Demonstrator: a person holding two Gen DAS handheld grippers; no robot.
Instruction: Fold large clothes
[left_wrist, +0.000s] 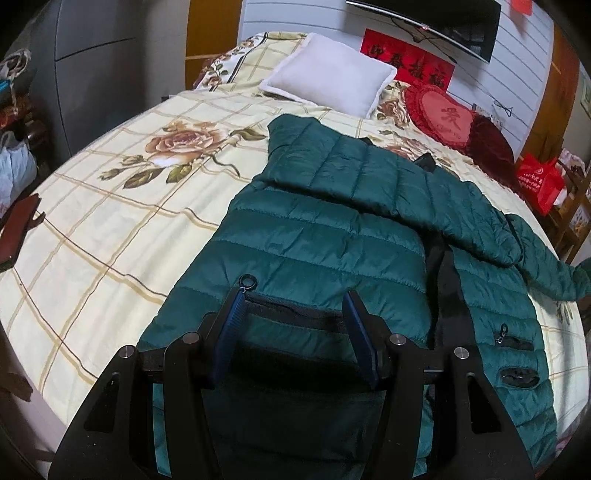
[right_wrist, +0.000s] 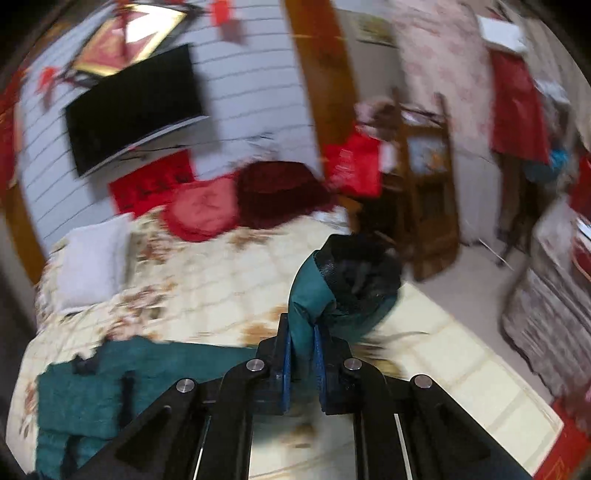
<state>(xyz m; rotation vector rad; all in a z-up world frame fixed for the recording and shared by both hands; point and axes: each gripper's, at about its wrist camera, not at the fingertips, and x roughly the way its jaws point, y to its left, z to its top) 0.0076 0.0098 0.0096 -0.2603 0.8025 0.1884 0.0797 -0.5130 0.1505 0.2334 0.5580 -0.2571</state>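
A dark green quilted puffer jacket (left_wrist: 332, 236) lies on the bed, front up, one sleeve folded across its chest. My left gripper (left_wrist: 295, 295) is open just above the jacket's lower front, its fingers either side of a zipped pocket (left_wrist: 288, 310). In the blurred right wrist view, my right gripper (right_wrist: 303, 332) is shut on the cuff end of the jacket's other sleeve (right_wrist: 325, 295) and holds it raised above the bed; the cuff's black lining faces the camera. The jacket's body (right_wrist: 96, 391) lies at the lower left there.
The bed (left_wrist: 110, 221) has a cream floral checked cover. A white pillow (left_wrist: 328, 74), a red heart cushion (left_wrist: 439, 110) and a dark red cushion (left_wrist: 491, 136) lie at its head. A red bag (left_wrist: 539, 181) and wooden furniture (right_wrist: 424, 192) stand beside the bed.
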